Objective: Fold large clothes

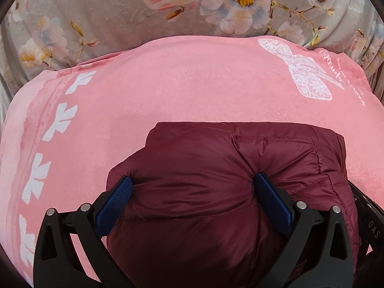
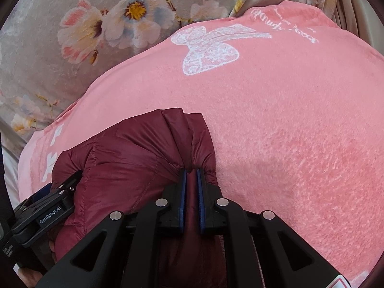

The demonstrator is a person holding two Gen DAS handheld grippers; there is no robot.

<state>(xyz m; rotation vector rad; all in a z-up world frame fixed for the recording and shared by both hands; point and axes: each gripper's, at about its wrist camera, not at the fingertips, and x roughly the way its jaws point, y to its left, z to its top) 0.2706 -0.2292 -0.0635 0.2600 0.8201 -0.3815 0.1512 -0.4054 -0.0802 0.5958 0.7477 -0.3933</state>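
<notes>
A dark red puffer jacket [image 1: 204, 180] lies bunched on a pink blanket [image 1: 180, 91]. My left gripper [image 1: 193, 182] has its blue pads wide apart with a thick puffy fold of the jacket bulging between them, and the pads press into its sides. My right gripper [image 2: 191, 171] is shut on a thin edge of the jacket [image 2: 134, 165] at its right side. The left gripper's body [image 2: 48, 213] shows at the lower left of the right wrist view, against the jacket.
The pink blanket [image 2: 288, 120] carries a white bow print [image 2: 206, 48] and a leaf border [image 1: 57, 120]. Behind it lies grey floral bedding [image 1: 168, 7], which also shows in the right wrist view [image 2: 72, 36].
</notes>
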